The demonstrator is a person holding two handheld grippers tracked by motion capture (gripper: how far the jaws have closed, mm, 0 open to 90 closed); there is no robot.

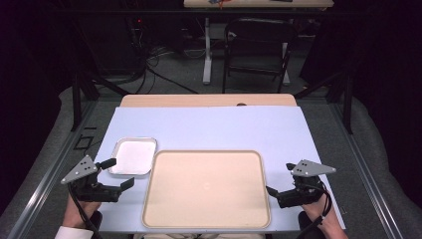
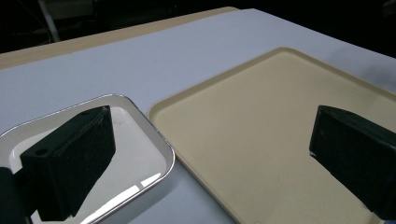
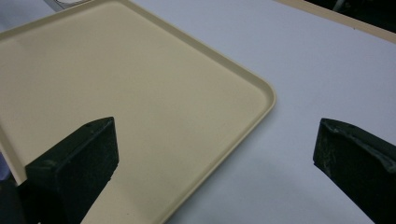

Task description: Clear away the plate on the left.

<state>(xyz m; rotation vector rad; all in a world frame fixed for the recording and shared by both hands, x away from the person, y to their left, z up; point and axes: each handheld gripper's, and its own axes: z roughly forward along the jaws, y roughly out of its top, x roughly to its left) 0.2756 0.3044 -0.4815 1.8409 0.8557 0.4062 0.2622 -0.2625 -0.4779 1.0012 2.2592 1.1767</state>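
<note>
High view shows a person at a blue-covered table [image 1: 209,127] with the left gripper [image 1: 118,173] and right gripper [image 1: 280,179] both held with jaws wide apart and nothing between them. A large beige tray [image 1: 206,186] lies flat between the two grippers, its near right corner just beside the right gripper's jaws. A small metal tray [image 1: 133,156] sits directly ahead of the left gripper, just beside the beige tray's far left corner. Seen in the left gripper view, the metal tray [image 2: 140,154] is shiny and mirror-like, probably light, stiff and slippery; its raised rolled rim looks the best place to pinch. The beige tray [image 3: 140,84] appears rigid moulded plastic, light but broad, best gripped by its upturned edge. No brand, label or writing can be read on either tray.
</note>
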